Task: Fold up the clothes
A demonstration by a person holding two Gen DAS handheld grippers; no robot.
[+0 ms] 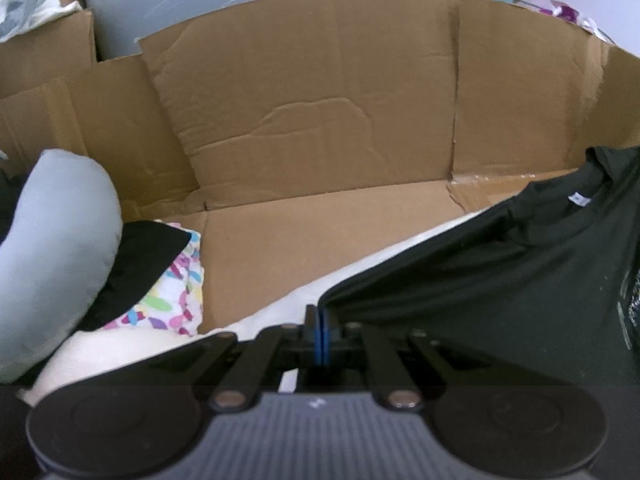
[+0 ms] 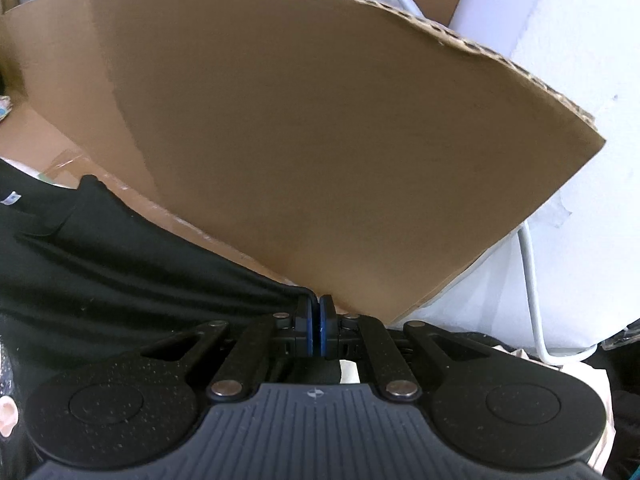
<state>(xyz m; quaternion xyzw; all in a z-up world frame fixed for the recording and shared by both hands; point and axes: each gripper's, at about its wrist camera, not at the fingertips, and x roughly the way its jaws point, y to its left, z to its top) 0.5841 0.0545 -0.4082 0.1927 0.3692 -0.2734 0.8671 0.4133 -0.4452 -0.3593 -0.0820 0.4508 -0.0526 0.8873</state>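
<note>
Both claws (image 1: 321, 312) (image 2: 315, 304) pinching black shirt (image 1: 500, 264), taut

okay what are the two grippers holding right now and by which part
Both hold the black t-shirt. The left gripper pinches one edge of it, the right gripper pinches another; jaws shut on the fabric, stretched between them.
</note>
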